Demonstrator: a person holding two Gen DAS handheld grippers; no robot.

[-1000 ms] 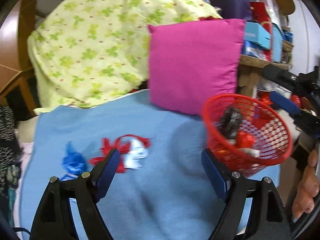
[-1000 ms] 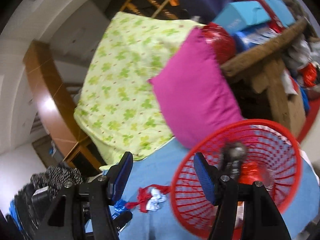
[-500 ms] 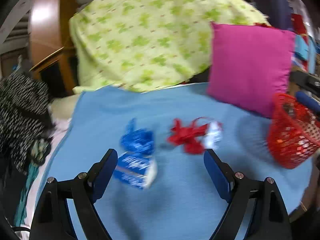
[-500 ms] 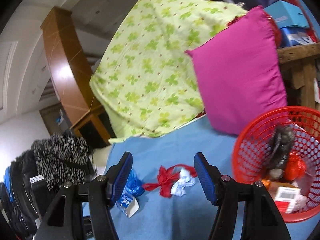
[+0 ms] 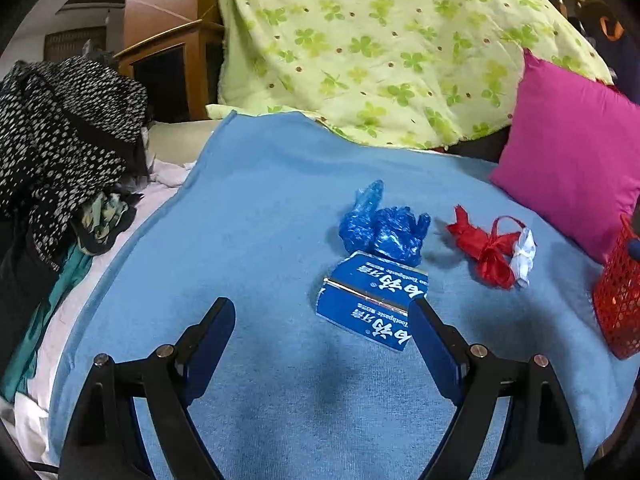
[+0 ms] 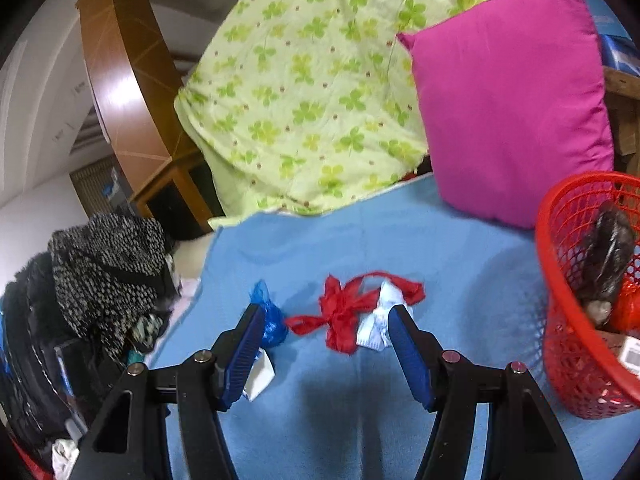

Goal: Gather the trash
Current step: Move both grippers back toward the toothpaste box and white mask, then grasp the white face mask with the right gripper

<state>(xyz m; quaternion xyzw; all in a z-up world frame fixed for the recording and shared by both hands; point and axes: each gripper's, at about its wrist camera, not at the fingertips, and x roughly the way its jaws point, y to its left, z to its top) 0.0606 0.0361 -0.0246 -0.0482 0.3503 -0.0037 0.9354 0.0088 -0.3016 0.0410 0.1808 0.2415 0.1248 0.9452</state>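
Hovering with left tool [image 5: 320,320] spread wide, empty, over blue toothpaste box [image 5: 370,300] lying on blue blanket [image 5: 260,208]; right tool [image 6: 326,330] gaping likewise, framing red ribbon [image 6: 344,312]; red basket [image 6: 560,340] sitting right.

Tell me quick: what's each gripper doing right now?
Left gripper: open, holding nothing, above the toothpaste box.
Right gripper: open, holding nothing, above the red ribbon.

The blue blanket [image 5: 280,200] is matt, fuzzy cloth. On it a blue plastic bag [image 5: 384,230] is crinkled and shiny, the toothpaste box [image 5: 370,300] smooth printed card, the red ribbon [image 6: 344,312] satiny. At right, a red plastic mesh basket [image 6: 560,320]; far left, glossy wood cabinet [image 6: 120,92]
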